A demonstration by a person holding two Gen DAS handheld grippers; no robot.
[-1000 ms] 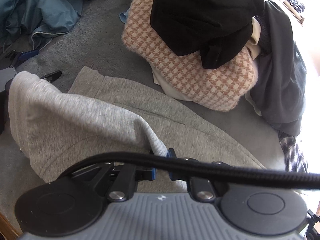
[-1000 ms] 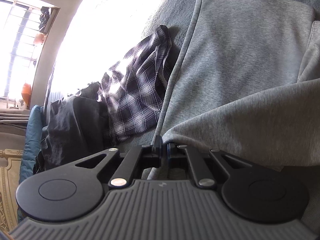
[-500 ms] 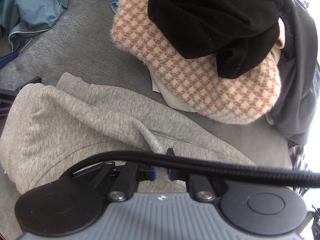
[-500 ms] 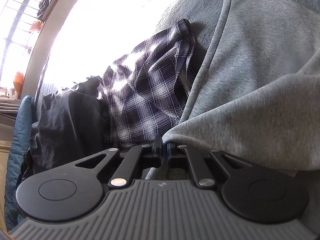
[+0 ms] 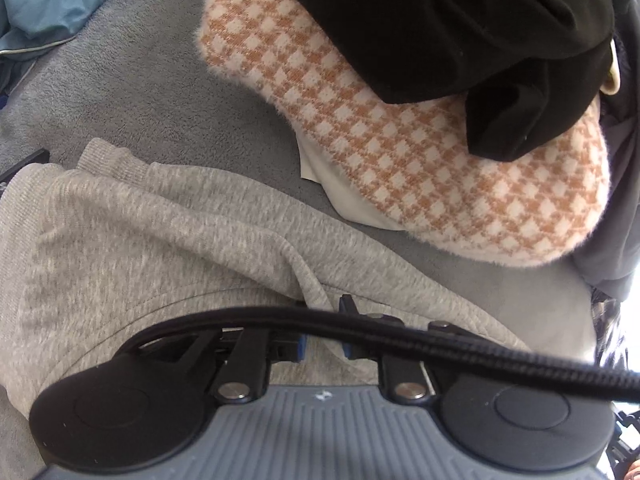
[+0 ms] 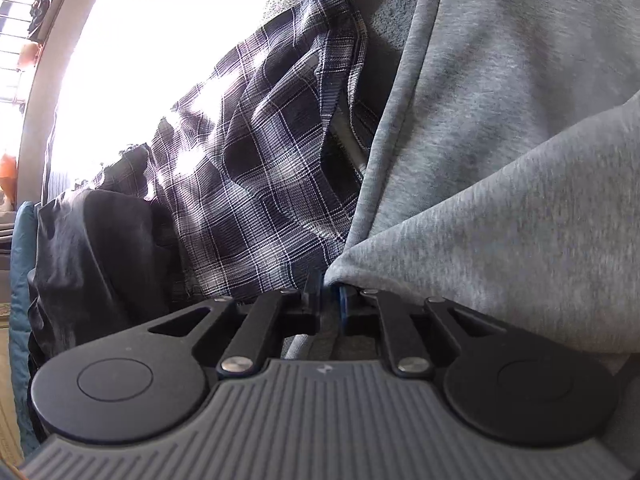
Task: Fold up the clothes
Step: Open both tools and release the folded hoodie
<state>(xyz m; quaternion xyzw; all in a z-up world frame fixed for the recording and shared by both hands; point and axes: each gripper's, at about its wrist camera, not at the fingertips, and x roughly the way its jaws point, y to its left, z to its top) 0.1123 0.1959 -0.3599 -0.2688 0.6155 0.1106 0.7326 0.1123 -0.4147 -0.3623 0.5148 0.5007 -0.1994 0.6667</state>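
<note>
Fingers on my left gripper [image 5: 322, 330] had just been opening, and a ridge of the grey sweatshirt [image 5: 168, 240] lay between them; the pads looked parted from the cloth, so I judged that hold let go. My right gripper [image 6: 330, 300] had also just been opening, with a corner of the same sweatshirt [image 6: 520, 184] in a narrow gap; whether those pads were pressing on it I could not tell.

Doing this step well meant, as I saw it, setting the folded-over layer down flat on the lower layer, opening both sides evenly, and drawing straight back so neither pad dragged the fold askew. The puckered ridge by my left fingers looked likely to stay as a crease unless it was smoothed.

Both grippers pointed steeply down at the sweatshirt, low over it, my left the steeper of the two.

Further out, the sweatshirt lay spread on the grey blanket [image 5: 132, 92], its ribbed cuff at the far left of the folded part. Beyond it, at the far right in my left view, sat a pile: an orange checked sweater [image 5: 440, 168] with a black garment [image 5: 460, 24] on top. In my right view a dark plaid shirt [image 6: 260, 184] lay just beside the sweatshirt's left edge, and a black garment [image 6: 92, 264] further left.
</note>
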